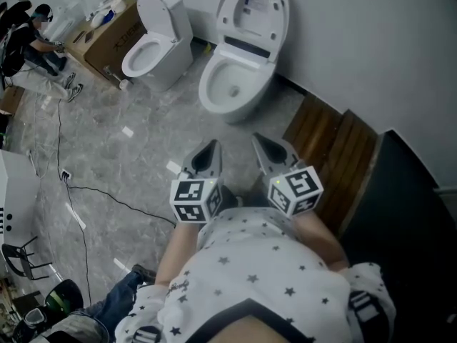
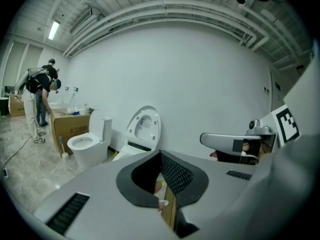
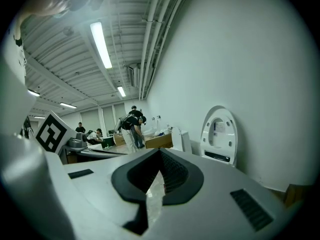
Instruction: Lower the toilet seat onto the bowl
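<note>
A white toilet stands against the wall with its seat and lid raised upright over the open bowl. The raised seat shows left of centre in the left gripper view, and the same seat shows at the right in the right gripper view. My left gripper and right gripper hang side by side well short of the bowl, both shut with nothing between the jaws. Neither touches the toilet.
A second white toilet stands to the left, beside a cardboard box. A wooden slatted panel and a dark surface lie at the right. Cables run over the grey floor. People work at the far left.
</note>
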### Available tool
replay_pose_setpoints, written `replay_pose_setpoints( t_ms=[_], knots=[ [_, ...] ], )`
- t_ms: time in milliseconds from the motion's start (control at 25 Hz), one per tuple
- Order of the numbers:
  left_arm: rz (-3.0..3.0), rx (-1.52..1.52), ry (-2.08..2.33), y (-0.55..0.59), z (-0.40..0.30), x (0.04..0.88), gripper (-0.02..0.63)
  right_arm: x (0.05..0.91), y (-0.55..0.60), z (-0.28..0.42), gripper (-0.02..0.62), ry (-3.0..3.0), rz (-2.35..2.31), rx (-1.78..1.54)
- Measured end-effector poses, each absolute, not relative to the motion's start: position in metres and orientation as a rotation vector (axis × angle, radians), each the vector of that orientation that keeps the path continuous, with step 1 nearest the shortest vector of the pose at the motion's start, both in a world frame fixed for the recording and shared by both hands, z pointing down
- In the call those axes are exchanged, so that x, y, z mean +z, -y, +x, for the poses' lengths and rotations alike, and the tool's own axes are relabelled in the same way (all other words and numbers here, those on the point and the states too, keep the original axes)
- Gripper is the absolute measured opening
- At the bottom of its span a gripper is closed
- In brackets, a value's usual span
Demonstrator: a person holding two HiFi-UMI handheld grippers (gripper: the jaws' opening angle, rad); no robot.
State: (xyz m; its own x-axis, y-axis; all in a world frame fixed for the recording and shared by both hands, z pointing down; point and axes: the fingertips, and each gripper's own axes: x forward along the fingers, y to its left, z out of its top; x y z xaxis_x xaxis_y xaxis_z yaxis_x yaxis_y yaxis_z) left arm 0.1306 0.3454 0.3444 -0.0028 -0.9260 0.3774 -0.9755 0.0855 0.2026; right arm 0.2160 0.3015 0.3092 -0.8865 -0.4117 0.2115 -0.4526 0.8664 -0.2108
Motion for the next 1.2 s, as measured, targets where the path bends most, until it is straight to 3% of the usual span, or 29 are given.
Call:
replay_pose_setpoints(
  t_ms=[1200],
  knots=[
    [1.951,0.173,1.859,-0.25,0.033,0.358,-0.002,0.321,-0.218,0.117,0.006,2.827,0.776,0.393]
  ],
)
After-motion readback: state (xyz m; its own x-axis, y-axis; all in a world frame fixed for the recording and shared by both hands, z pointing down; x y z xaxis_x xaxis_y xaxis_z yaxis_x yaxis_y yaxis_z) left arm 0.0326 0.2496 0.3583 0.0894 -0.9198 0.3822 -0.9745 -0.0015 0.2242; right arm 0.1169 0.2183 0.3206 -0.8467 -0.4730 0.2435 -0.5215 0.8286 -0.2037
